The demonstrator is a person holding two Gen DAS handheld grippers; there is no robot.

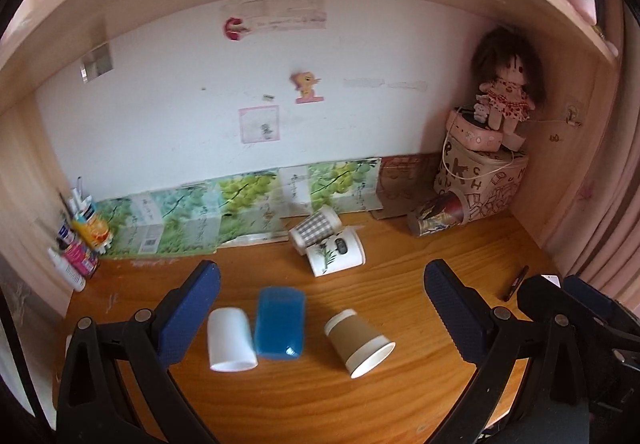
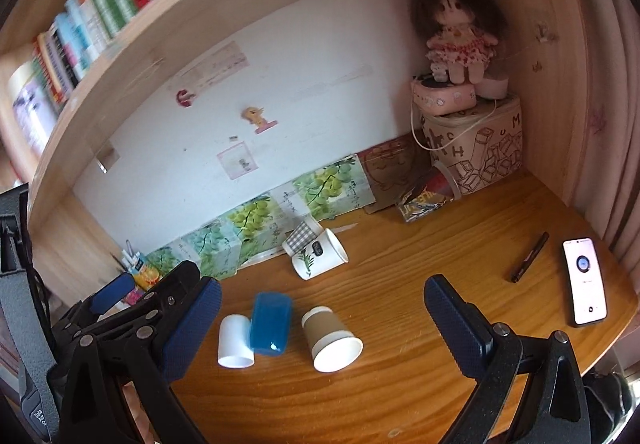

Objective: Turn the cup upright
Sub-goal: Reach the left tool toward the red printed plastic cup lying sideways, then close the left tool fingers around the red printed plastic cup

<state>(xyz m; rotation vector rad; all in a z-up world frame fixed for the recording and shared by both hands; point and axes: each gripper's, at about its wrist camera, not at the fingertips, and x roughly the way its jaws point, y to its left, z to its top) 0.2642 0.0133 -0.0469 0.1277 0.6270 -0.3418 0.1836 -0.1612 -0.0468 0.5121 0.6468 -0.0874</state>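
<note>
Three cups lie on their sides in a row on the wooden desk (image 1: 320,396): a white cup (image 1: 231,340) (image 2: 236,340), a blue plastic cup (image 1: 280,322) (image 2: 270,323) and a brown paper cup (image 1: 359,341) (image 2: 331,339) with its mouth toward me. My left gripper (image 1: 320,308) is open above and short of them, holding nothing. My right gripper (image 2: 320,324) is also open and empty, with the brown cup between its fingers in view. The left gripper's body (image 2: 120,308) shows at the right wrist view's left.
A checked cup (image 1: 316,230) and a leaf-print cup (image 1: 335,254) lie farther back. A patterned cup (image 1: 438,214) lies by a printed box (image 1: 484,179) with a doll (image 1: 506,83). A pen (image 2: 530,257) and a phone (image 2: 585,280) lie at right. Bottles (image 1: 78,244) stand at left.
</note>
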